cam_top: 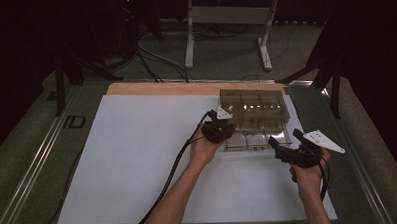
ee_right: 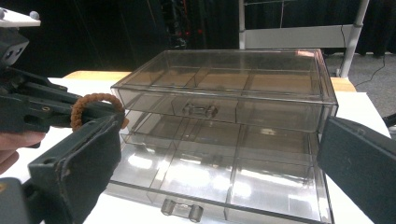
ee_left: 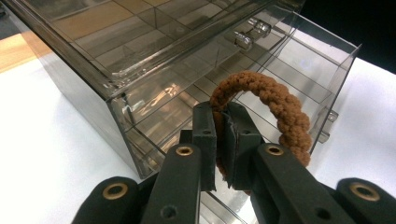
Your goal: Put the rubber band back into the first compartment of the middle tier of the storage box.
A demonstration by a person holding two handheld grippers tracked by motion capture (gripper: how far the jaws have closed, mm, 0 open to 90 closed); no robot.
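Note:
A clear plastic drawer box (cam_top: 254, 106) stands at the table's far right. Its top drawer is closed and its lower drawer (ee_right: 210, 175) is pulled out toward me, its compartments bare. My left gripper (ee_left: 222, 119) is shut on a brown braided ring (ee_left: 282, 109), which it holds at the box's front left corner, above the left end of the pulled-out drawer. In the right gripper view the ring (ee_right: 91, 100) hangs at the left. My right gripper (ee_right: 219, 135) is open, with its jaws wide apart in front of the pulled-out drawer and nothing between them.
A white sheet (cam_top: 138, 159) covers the wooden tabletop (cam_top: 160, 88), with free room to the left of the box. Cables trail from both grippers toward me. A metal stand (cam_top: 223, 21) and floor cables lie beyond the table's far edge.

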